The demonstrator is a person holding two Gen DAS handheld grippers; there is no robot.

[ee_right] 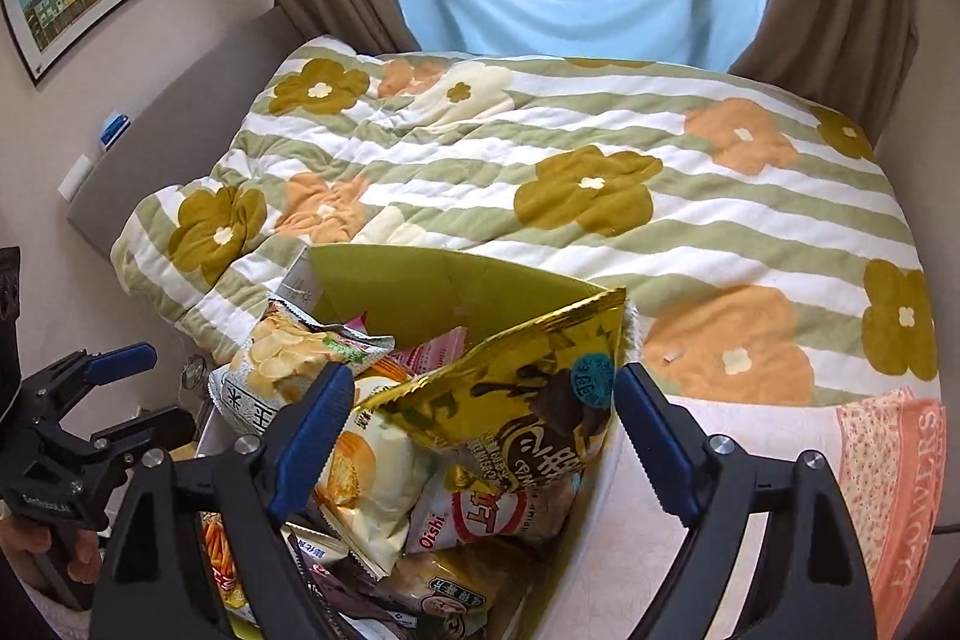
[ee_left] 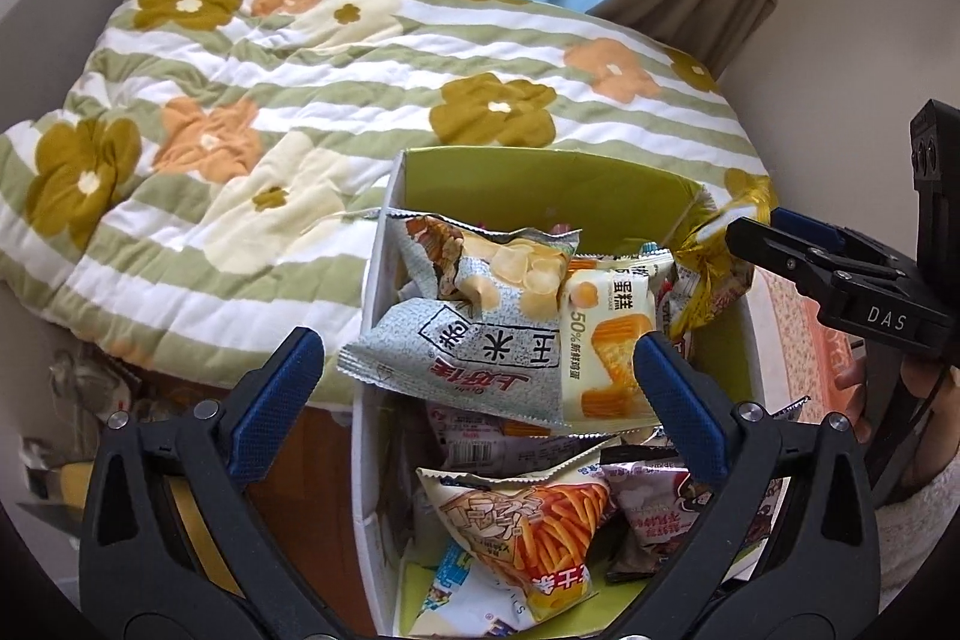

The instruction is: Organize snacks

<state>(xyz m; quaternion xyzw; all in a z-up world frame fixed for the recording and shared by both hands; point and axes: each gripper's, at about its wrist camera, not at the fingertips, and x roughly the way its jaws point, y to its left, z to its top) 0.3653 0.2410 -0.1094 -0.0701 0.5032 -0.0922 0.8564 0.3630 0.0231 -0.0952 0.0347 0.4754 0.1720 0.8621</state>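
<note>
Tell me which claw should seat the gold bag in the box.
Right. The right claw is open around the gold bag, which leans on the box rim; the left claw is over other packets.

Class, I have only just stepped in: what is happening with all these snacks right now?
A person holds two sets of tongs over a green-lined box packed with snack packets, set against a flowered quilt. Both the left tongs and the right tongs are open and grip nothing. The left pair hovers over a grey rice-cracker packet and a pale egg-cake packet. The right pair straddles a gold chocolate-snack bag leaning on the box's right edge.
</note>
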